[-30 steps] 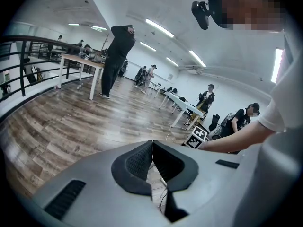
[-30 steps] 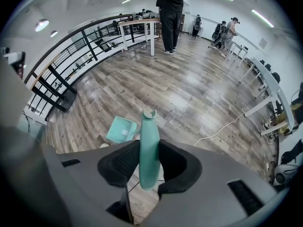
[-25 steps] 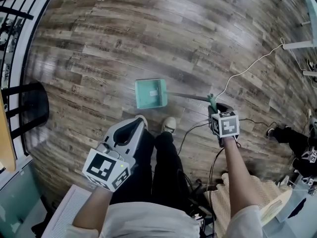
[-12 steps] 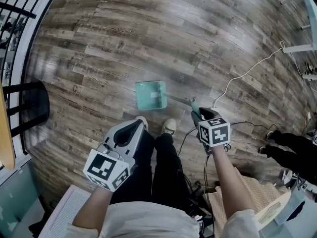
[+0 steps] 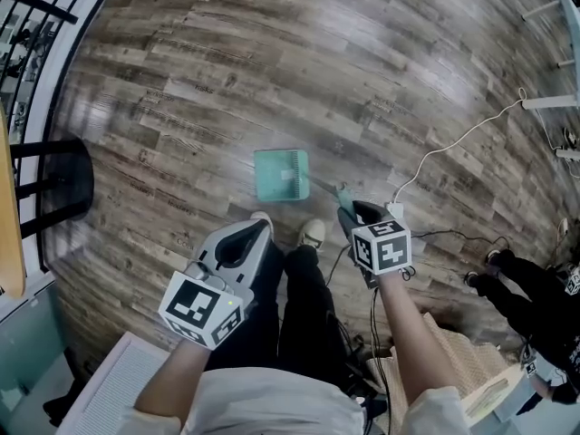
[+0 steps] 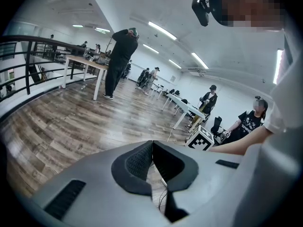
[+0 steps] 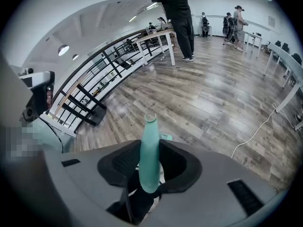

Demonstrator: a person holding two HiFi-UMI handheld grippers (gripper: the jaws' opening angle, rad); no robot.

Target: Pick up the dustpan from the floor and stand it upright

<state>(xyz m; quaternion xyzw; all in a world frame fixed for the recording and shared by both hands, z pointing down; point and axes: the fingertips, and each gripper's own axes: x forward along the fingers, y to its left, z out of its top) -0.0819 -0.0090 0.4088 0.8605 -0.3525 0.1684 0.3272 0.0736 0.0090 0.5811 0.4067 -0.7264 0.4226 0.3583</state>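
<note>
The teal dustpan [image 5: 281, 174] rests with its pan on the wood floor just ahead of the person's shoes. Its long handle [image 5: 333, 191] slants up to my right gripper [image 5: 348, 208], which is shut on it near the top end. In the right gripper view the handle [image 7: 149, 145] stands between the black pads [image 7: 124, 161], and its tip pokes out above them. My left gripper [image 5: 256, 230] hovers over the left leg, away from the dustpan. The left gripper view shows that left gripper [image 6: 152, 150] shut, with its pads meeting on nothing.
A white cable [image 5: 453, 140] runs across the floor at the right. A black chair [image 5: 56, 181] and a railing [image 5: 36, 16] stand at the left. White table legs [image 5: 553, 53] and a seated person [image 5: 530, 293] are at the right. More people and tables fill the far room.
My right gripper has carried the handle leftward toward the person's feet and a little up. The handle now stands steeper and the pan has shifted slightly right. The left gripper has hardly moved.
</note>
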